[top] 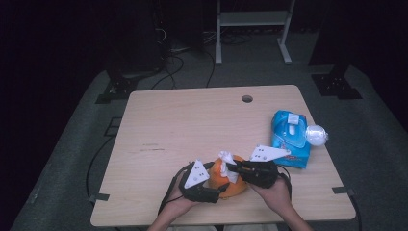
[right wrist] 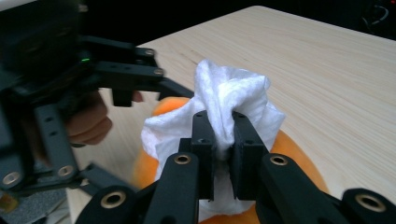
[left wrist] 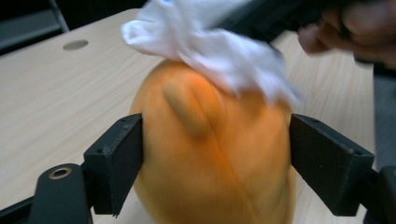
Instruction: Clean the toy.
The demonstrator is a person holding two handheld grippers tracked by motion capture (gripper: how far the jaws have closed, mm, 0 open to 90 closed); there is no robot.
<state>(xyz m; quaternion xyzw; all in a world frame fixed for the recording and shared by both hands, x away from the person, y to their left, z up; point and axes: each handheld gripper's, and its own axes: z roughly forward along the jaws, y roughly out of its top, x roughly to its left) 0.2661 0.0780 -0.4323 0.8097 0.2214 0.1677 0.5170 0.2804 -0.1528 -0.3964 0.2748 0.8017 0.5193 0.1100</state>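
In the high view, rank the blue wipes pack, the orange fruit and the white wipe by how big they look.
1. blue wipes pack, largest.
2. orange fruit, partly hidden by both grippers, so the gap is unsure.
3. white wipe, smallest, bunched on top of the fruit.

Orange fruit (left wrist: 210,163), maybe blur-softened; white wipe (right wrist: 229,100); black grippers; blue packet (top: 290,139); pale wood table (top: 192,120).

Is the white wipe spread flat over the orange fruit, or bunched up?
Bunched up. The right tool pinches the white wipe into a crumpled peak, its folds draped on the orange fruit.
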